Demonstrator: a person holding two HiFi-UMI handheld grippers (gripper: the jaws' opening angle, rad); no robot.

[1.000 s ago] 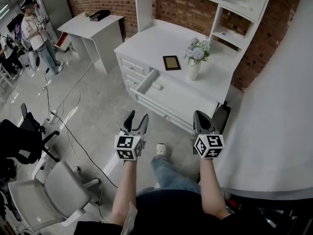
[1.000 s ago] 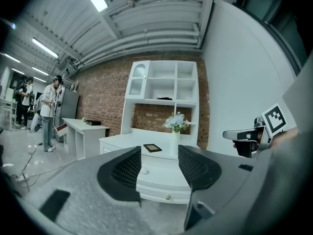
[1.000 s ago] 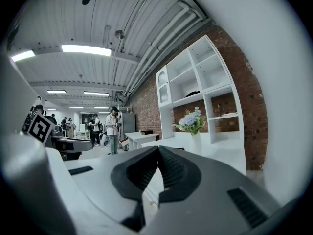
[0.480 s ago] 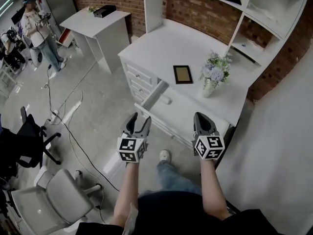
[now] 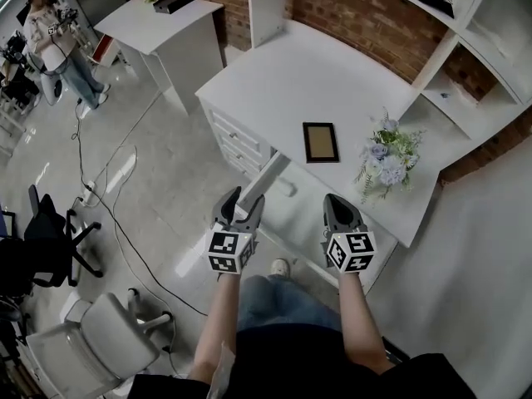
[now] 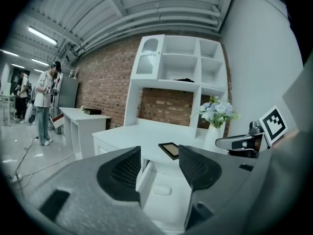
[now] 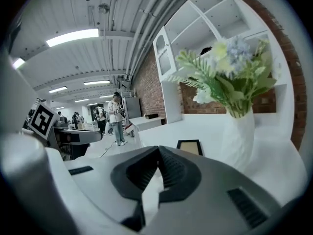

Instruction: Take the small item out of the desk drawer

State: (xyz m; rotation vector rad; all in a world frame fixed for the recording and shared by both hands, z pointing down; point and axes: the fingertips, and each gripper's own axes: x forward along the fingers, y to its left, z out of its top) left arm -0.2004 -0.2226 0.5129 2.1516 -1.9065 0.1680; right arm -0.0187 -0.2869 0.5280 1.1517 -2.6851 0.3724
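My left gripper (image 5: 239, 203), jaws apart and empty, and my right gripper (image 5: 337, 204), jaws together on nothing, ride side by side on outstretched forearms, both aimed at the desk (image 5: 316, 73). Framed between the left jaws is the open drawer (image 6: 145, 176), pulled toward me. The small item (image 6: 161, 189) lies inside it, long axis across the drawer. Room to move lies leftward over the floor (image 5: 158, 181); a white wall (image 5: 482, 264) closes the right.

The white desk (image 5: 283, 81) spreads ahead of the right gripper's (image 5: 334, 202) jaws; a dark picture frame (image 5: 321, 142) lies flat straight beyond them; a vase of flowers (image 5: 384, 160) stands ahead to their right.
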